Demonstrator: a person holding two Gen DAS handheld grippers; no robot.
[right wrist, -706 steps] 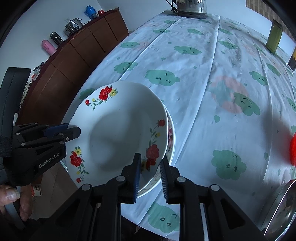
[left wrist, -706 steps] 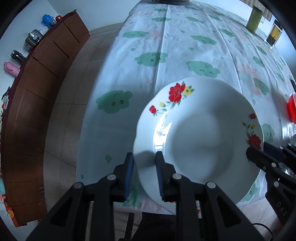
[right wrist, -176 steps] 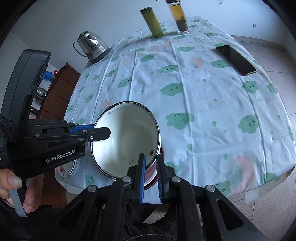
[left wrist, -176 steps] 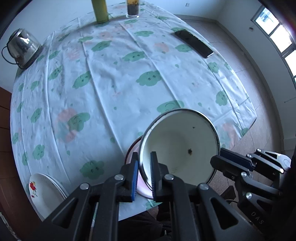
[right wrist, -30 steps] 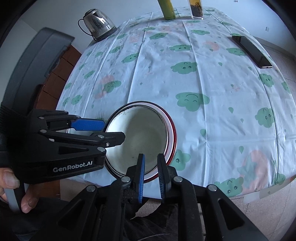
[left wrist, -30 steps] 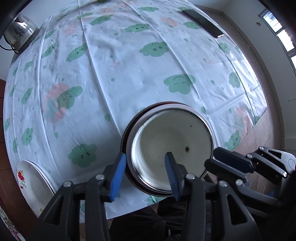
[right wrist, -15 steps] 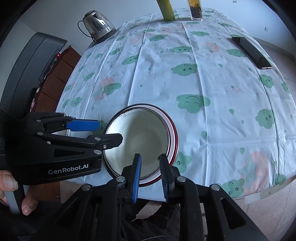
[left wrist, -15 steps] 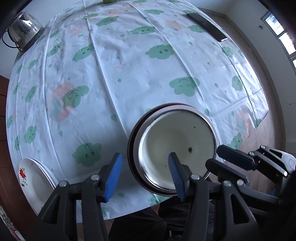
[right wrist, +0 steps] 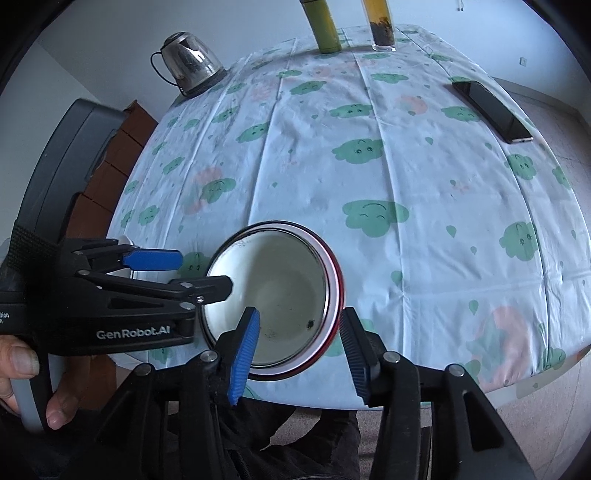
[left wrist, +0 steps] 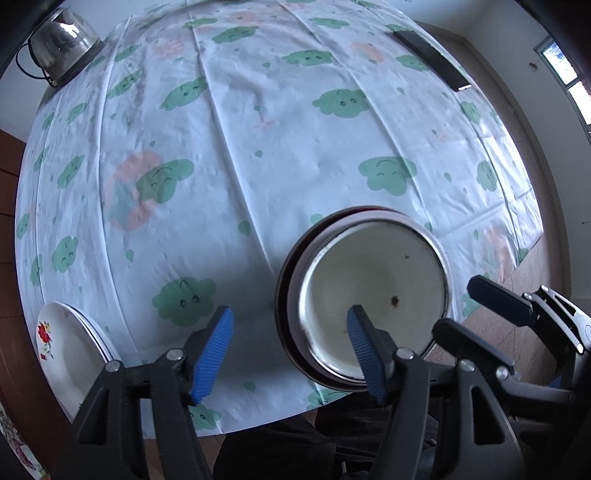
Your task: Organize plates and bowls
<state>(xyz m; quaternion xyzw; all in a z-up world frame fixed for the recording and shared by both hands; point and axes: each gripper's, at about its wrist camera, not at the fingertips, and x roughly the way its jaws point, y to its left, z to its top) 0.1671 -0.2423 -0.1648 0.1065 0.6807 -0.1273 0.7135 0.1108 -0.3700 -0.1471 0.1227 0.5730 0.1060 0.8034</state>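
Between my left gripper's (left wrist: 291, 350) spread blue pads (left wrist: 212, 349) sits only tablecloth and the near-left rim of the white enamel bowl (left wrist: 373, 295); nothing is held. My right gripper (right wrist: 299, 343) is likewise parted, pads straddling the bowl's near rim without clamping it. The bowl rests nested in the red-rimmed bowl (right wrist: 338, 280), level as far as I can judge, near the table's (left wrist: 258, 122) front edge. Stacked floral plates (left wrist: 66, 343) lie left of the bowl, at the same edge. Kettle (right wrist: 188, 66), two tall bottles (right wrist: 325, 26) and phone (right wrist: 491, 110) stand far beyond the bowl.

Judgement: the stacking step looks finished. To do it well, I should lift both grippers straight up and back, pads wide, so no fingertip catches the rim and drags the nest off the edge.
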